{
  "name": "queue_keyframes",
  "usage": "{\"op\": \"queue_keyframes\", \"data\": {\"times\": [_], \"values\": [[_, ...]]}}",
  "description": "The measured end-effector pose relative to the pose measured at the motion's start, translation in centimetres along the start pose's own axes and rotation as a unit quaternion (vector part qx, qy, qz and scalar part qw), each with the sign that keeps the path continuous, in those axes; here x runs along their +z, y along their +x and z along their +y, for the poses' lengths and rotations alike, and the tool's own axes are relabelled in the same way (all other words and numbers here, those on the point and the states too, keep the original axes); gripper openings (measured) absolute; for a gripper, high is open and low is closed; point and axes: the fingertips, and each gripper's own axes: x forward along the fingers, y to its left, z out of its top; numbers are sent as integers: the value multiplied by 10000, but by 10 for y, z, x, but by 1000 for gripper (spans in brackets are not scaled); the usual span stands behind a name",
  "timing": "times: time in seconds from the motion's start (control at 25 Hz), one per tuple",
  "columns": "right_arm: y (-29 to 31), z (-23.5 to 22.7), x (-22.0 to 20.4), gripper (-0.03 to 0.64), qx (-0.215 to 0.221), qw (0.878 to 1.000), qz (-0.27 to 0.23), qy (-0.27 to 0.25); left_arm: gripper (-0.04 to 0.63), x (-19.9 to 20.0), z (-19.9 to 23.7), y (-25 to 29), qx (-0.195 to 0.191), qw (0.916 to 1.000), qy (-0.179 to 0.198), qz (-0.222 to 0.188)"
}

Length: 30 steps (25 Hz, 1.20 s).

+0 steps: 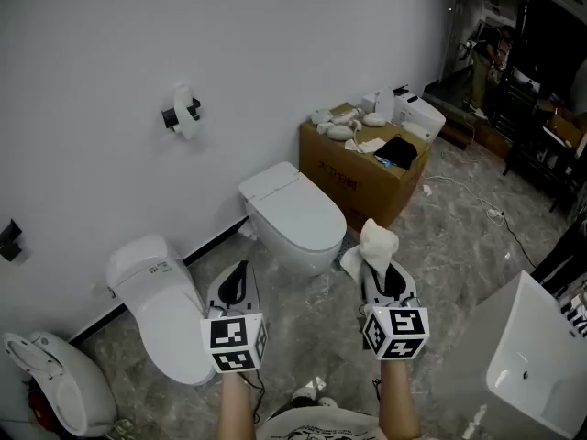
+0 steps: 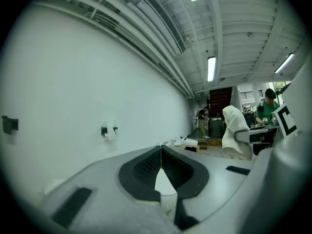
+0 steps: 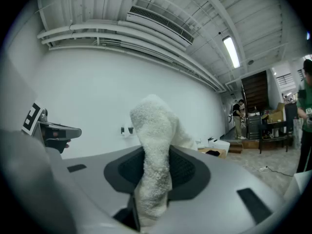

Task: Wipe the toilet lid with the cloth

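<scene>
Now the right gripper [image 1: 387, 278] is clamped on the lower part of the cloth [image 1: 378, 243], probably so that its free end can rub, the left gripper [image 1: 236, 280] is closed on nothing, and the toilet lid [image 1: 295, 211] lies ahead, between both grippers, near but not yet touched.

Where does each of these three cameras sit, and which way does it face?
Head view: on the person's head, facing steeply down at the toilet and floor; both forearms, left gripper and right gripper show.
Left gripper view: on that gripper, facing the white wall along its shut, empty jaws.
Right gripper view: on that gripper, facing the same wall along jaws shut on the cloth.
Shared: all three show the wall's paper roll; each gripper view catches the other gripper.
</scene>
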Motion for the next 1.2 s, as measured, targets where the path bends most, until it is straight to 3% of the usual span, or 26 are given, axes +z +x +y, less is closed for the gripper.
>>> {"op": "queue_keyframes", "data": {"times": [1.2], "values": [[25, 13, -10, 114, -118, 9999, 24, 18, 9, -9, 25, 22, -105, 9999, 2, 4]]}}
